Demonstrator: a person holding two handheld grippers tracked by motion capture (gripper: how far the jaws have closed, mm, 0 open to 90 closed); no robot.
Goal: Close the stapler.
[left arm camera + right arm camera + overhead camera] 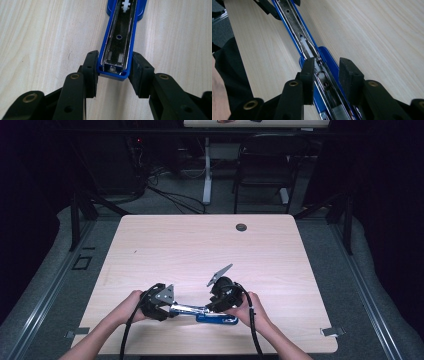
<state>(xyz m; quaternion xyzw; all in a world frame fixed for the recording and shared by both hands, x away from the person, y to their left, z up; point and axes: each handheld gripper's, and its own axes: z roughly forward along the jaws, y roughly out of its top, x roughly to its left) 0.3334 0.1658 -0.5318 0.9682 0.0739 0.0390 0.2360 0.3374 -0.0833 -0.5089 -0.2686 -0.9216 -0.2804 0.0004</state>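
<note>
High view, counted: one blue stapler (210,314) lies opened flat on the table (165,245), close to the near edge and roughly midway along it. I find two grippers at it, one at each end, and two hands.

My left gripper (167,306) sits at the stapler's left end. In the left gripper view its two fingers (91,71) bracket the blue tip of the stapler (120,42), narrow, and both pads press the tip's sides. I record that as a hold. One metal channel runs down the open body, with one small round hole in it and one white plastic piece at the far end.

My right gripper (216,306) is over the stapler's right end. In the right gripper view its two fingers (308,75) straddle the stapler (307,47); the near-side pad lies against the metal rail, and I cannot tell whether the other pad touches the blue base.

One dark round grommet (241,227) sits near the table's far edge. One chair (265,165) stands beyond it.
</note>
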